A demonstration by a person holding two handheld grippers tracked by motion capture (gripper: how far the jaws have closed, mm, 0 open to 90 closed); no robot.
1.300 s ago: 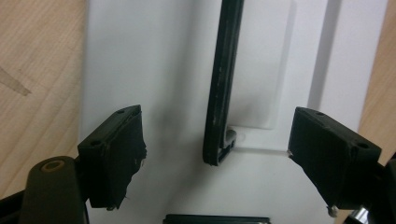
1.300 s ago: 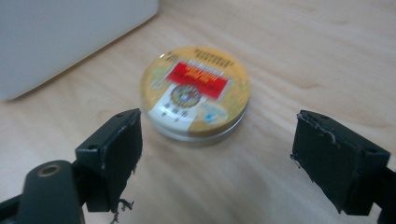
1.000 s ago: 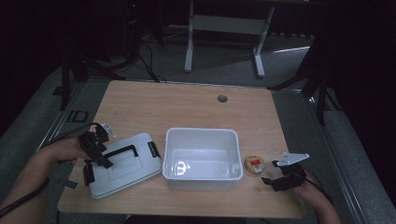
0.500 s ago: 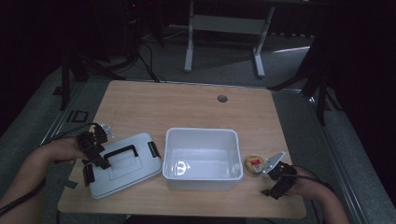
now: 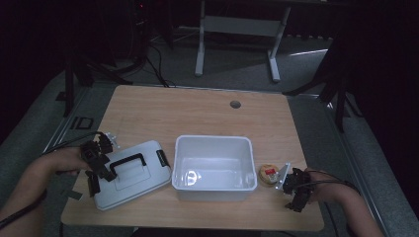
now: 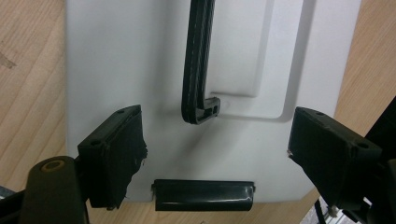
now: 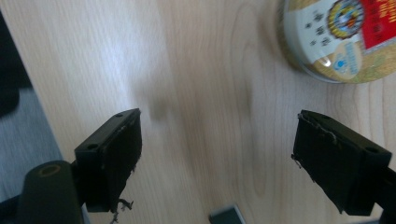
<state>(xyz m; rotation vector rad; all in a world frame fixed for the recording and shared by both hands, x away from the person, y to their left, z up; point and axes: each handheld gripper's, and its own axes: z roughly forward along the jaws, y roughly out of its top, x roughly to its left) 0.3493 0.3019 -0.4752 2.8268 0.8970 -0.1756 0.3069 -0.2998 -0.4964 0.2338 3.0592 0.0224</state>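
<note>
- Left gripper (image 5: 99,165): jaws apart, clamped on nothing; they hover above the grey box lid (image 5: 131,173), over its near end; the lid's black carry handle (image 6: 198,65) runs ahead between them; the black latch (image 6: 204,195) lies just below the gap.
- Right gripper (image 5: 295,190): jaws wide apart over bare wooden table (image 5: 197,113); the round tin (image 7: 343,39) lies ahead and toward its right jaw, apart from both.
- White open bin (image 5: 214,168): between lid and tin; the tin lies just beside its wall.

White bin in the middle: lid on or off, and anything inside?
Off and empty. The bin stands open-topped with a bare floor; its lid lies flat on the table to its left.
</note>
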